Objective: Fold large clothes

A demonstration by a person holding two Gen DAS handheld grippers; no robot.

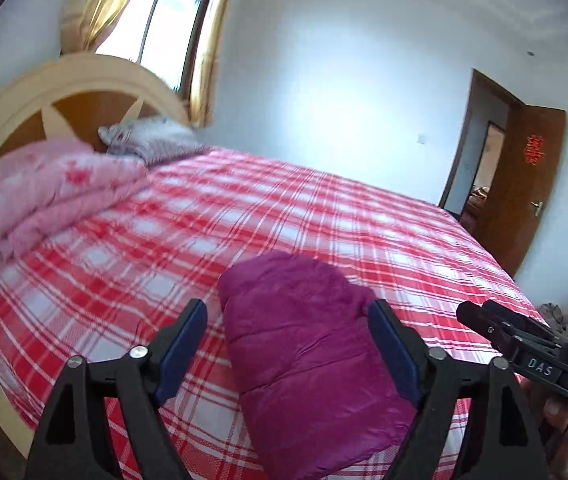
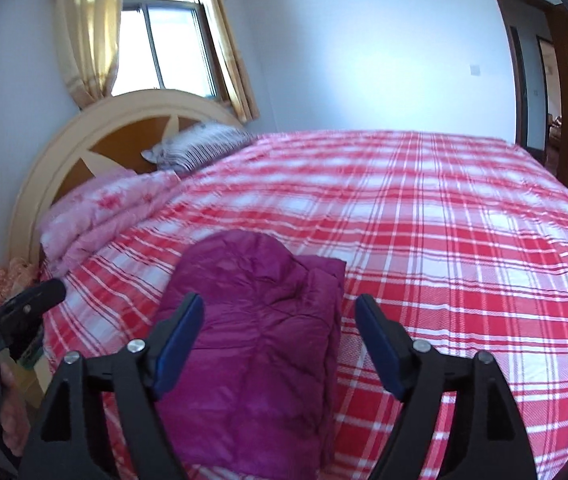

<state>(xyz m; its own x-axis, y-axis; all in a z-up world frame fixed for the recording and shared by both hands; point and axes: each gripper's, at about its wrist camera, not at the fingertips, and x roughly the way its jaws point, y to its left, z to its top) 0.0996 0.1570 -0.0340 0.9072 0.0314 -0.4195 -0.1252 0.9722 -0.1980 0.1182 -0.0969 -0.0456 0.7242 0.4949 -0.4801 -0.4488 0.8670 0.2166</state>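
A: Where is the folded magenta quilted jacket (image 2: 252, 340)?

B: It lies flat on your red-and-white plaid bed (image 2: 443, 240), near the front edge.

A: And your grippers?

B: Your left hand-held gripper (image 1: 287, 330) and right hand-held gripper (image 2: 280, 322) both stand wide above it, holding nothing.

Jacket (image 2: 260, 328) is magenta quilted cloth, puffy with a faint sheen; bedsheet (image 2: 443, 240) is matt woven cotton-like plaid in red and white, quilt (image 1: 52, 192) soft pink floral cloth. Headboard (image 1: 84, 92) looks like painted cream wood with smooth brown panels, door (image 1: 523, 184) glossy brown wood, curtains (image 2: 96, 32) thin yellow fabric. Left gripper (image 1: 287, 312) and right gripper (image 2: 280, 308): matt black plastic, blue rubbery pads (image 2: 180, 344), shiny metal screws
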